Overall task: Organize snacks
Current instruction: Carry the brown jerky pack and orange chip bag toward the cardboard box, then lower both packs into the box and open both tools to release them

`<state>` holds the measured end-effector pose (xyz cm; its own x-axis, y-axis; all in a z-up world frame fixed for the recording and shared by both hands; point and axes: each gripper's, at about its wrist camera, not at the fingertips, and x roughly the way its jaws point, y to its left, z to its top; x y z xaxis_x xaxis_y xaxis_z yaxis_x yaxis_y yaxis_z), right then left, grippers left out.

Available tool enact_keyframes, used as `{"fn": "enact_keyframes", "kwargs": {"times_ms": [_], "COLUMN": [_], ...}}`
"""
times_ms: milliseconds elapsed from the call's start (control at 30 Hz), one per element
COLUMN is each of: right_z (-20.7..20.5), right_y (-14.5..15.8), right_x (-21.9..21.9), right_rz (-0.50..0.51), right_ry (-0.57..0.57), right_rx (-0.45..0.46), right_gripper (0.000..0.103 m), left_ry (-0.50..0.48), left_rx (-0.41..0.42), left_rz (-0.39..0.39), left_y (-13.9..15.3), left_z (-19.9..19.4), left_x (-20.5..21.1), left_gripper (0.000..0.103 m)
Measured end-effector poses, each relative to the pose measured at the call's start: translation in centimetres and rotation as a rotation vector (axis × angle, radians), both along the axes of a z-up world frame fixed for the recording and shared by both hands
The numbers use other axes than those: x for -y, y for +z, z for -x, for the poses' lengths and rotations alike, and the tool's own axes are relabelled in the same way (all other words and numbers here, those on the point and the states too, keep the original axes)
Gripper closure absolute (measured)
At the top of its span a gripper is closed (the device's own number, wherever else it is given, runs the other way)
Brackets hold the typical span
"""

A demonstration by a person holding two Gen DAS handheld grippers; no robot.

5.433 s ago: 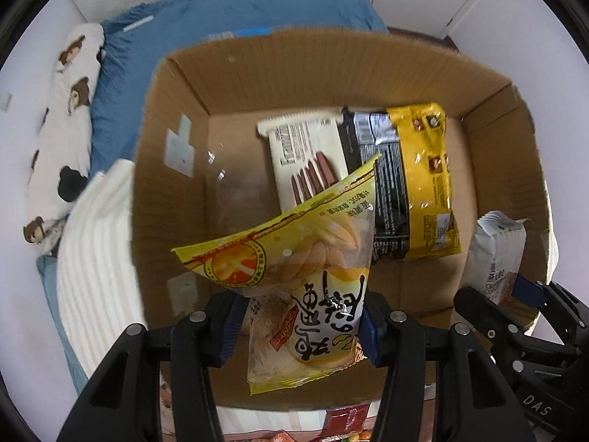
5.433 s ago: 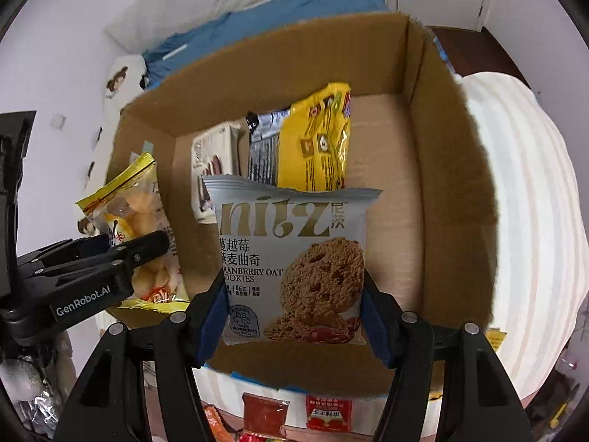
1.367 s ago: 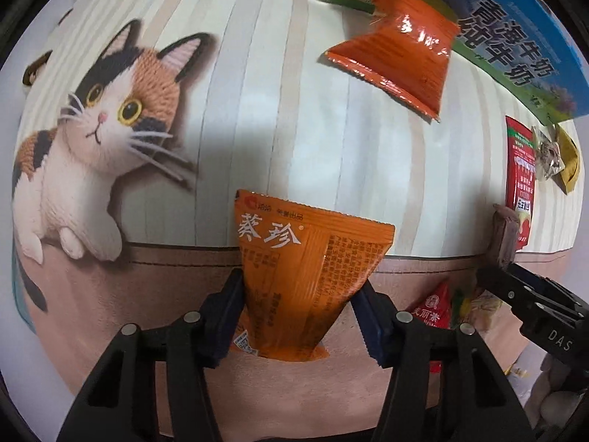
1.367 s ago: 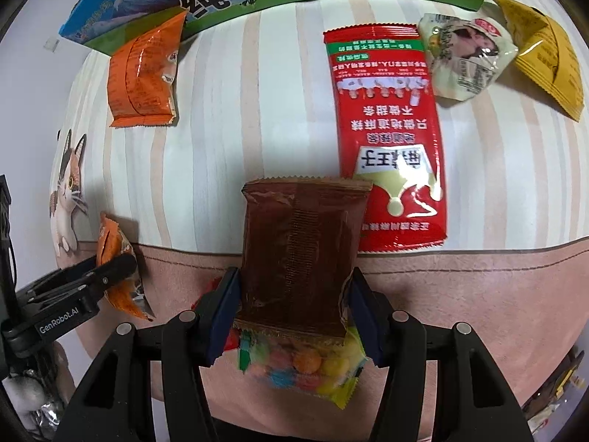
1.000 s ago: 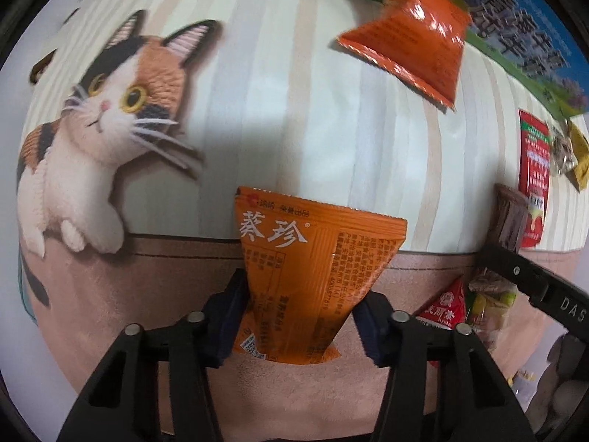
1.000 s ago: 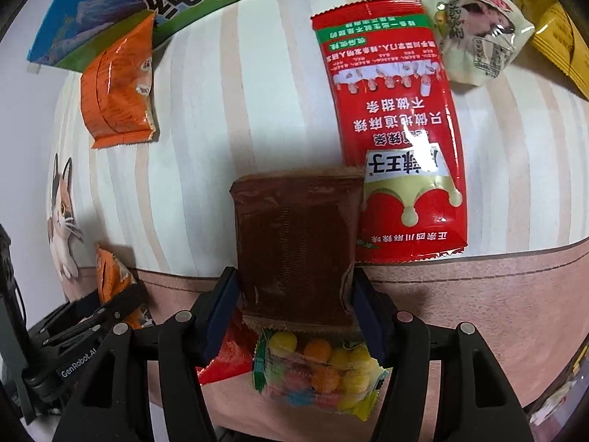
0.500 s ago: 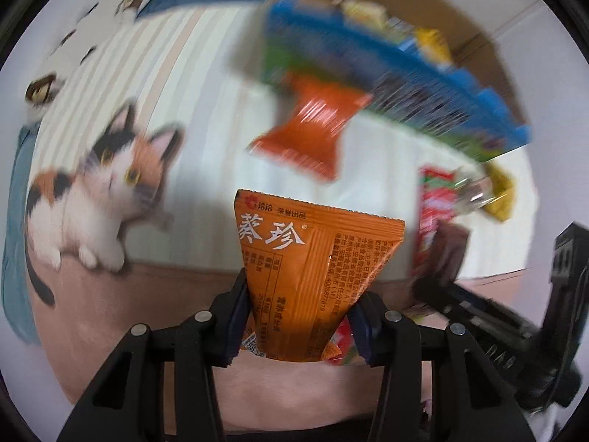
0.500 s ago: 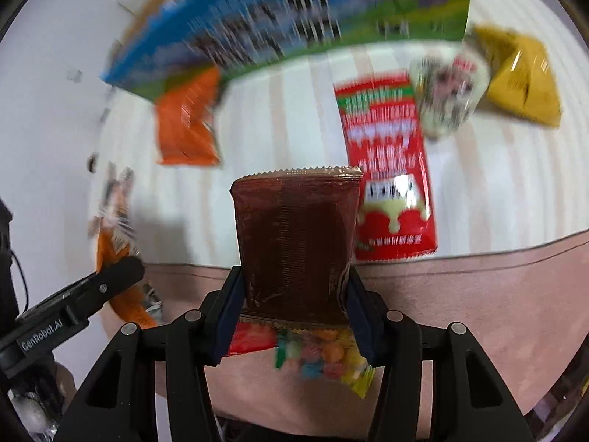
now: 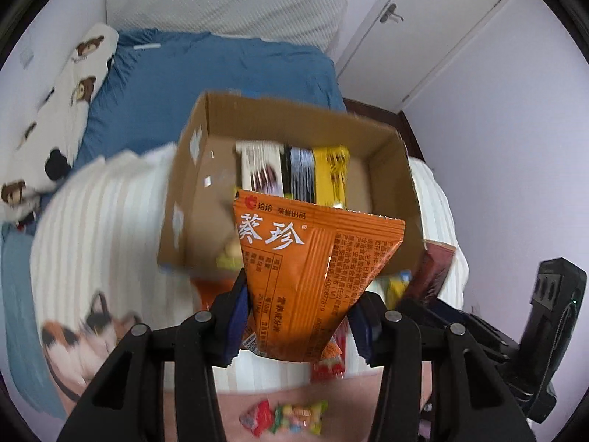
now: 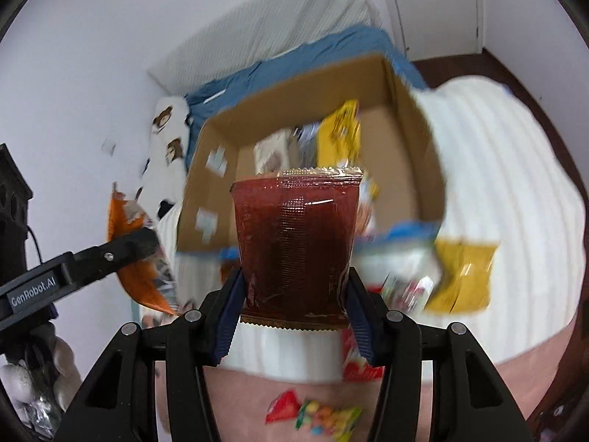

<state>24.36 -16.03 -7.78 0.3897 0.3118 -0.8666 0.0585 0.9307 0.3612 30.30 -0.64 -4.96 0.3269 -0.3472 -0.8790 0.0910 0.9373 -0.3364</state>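
With a snack pinched in each set of tongs, both packets are held up facing the open cardboard box (image 9: 294, 136).

The orange packet (image 9: 313, 276) is clamped at its lower part by the left tongs (image 9: 300, 326), the dark red packet (image 10: 294, 243) by the right tongs (image 10: 292, 322), likely so they can be dropped in beside the packs already stood inside. More snacks are left scattered on the bed (image 10: 497, 169).

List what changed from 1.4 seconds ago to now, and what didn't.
Both grippers lifted away from the striped blanket and swung up to face the cardboard box. Unchanged: the left gripper stays shut on the orange packet, the right gripper on the brown packet.
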Motion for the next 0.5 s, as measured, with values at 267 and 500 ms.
{"fn": "enact_keyframes", "kwargs": {"times_ms": [267, 500], "right_z": [-8.6, -11.9], "right_y": [-3.2, -9.2], "right_x": [2.4, 3.3], "right_rz": [0.082, 0.139], "right_ry": [-0.032, -0.023], "right_rx": [-0.109, -0.236], "right_gripper": [0.047, 0.047], "left_ry": [0.022, 0.013], "left_rx": [-0.108, -0.280], "left_rz": [-0.086, -0.165], "left_y": [-4.4, -11.9], "left_z": [-9.0, -12.3], "left_x": [-0.6, -1.2], "left_gripper": [0.058, 0.058]}}
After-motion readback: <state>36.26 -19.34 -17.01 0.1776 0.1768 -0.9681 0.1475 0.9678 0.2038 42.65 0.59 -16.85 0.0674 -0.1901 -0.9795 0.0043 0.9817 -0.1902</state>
